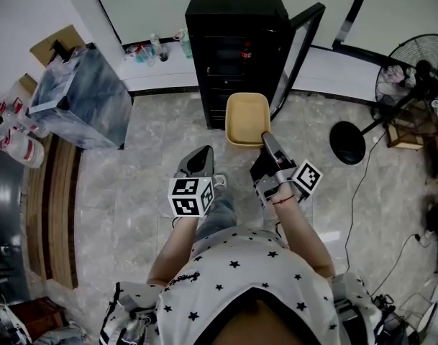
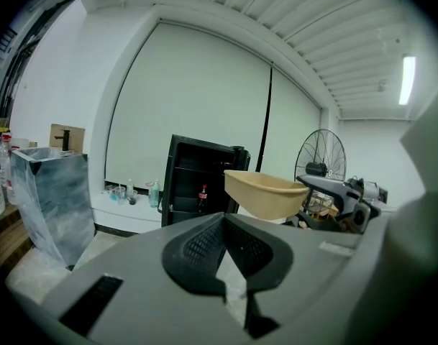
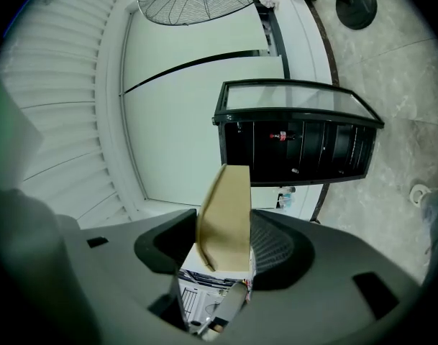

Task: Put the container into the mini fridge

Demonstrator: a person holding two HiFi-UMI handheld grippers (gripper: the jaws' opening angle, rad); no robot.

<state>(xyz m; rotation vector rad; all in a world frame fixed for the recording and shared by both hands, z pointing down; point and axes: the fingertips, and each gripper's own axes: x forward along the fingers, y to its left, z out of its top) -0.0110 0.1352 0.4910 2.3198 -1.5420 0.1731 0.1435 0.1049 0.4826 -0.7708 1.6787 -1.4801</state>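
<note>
- 2 tongs in view, 1 per hand; each carries 1 marker cube.
- Right tongs: pinching the near short rim of the container, w/ the wall btwn the 2 pads.
- Left tongs: pressed together at the tips, nothing btwn them. Held low, left of the container & apart from it.
- 1 container: tan rectangular tub, open side up, roughly level. It's held off the floor, just in front of the mini fridge & outside it. Inside shows only its own bare tan bottom.
- 1 mini fridge: black, upright, standing on the floor against the back wall. Its 1 door is swung open to the right in the head view.
- In the fridge: 1 bottle w/ red label, upright on an upper shelf. Rest of the interior too dark to tell.
- 1 standing fan w/ round black base, right of the fridge, well apart from the container.
- 1 grey-blue bin at left, near the wall; contents can't tell.
- Low white ledge along the back wall: a few small bottles & cups sit on it left of the fridge, exact count unclear.
</note>
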